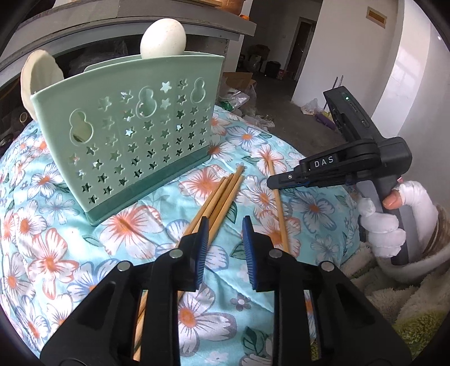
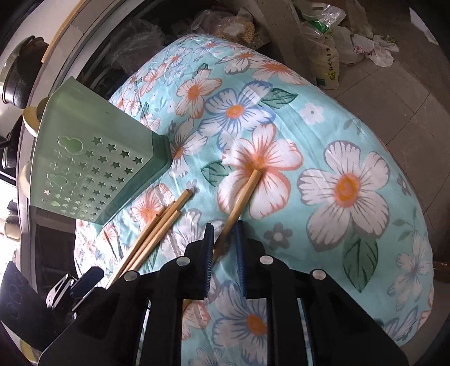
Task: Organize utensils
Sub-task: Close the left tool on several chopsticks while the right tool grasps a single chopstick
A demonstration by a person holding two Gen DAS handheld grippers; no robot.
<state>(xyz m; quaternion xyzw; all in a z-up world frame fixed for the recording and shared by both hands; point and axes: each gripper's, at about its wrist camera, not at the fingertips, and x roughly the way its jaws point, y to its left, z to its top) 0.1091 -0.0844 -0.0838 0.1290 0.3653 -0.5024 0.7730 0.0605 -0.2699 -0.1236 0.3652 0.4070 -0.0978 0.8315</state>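
A green plastic holder [image 1: 126,135] [image 2: 92,157] with star-shaped holes stands tilted on the flowered cloth. Two white spoons [image 1: 163,36] stick up out of it. A bundle of wooden chopsticks [image 1: 225,194] [image 2: 157,228] lies in front of it and runs under my left gripper's left finger. My left gripper [image 1: 225,242] has a narrow gap between its pads, and only cloth shows in that gap. One chopstick [image 2: 244,197] [image 1: 278,202] lies apart on the right. My right gripper [image 2: 224,239] [image 1: 270,184] straddles it slantwise with narrow jaws. Thin gaps show beside the stick, which rests on the cloth.
The light-blue flowered cloth [image 2: 337,183] covers a rounded, soft mound that drops off on all sides. A white-gloved hand [image 1: 385,225] holds the right gripper's handle. Plastic bags [image 2: 323,56] lie on the floor beyond. Behind the holder runs a grey shelf [image 1: 140,19].
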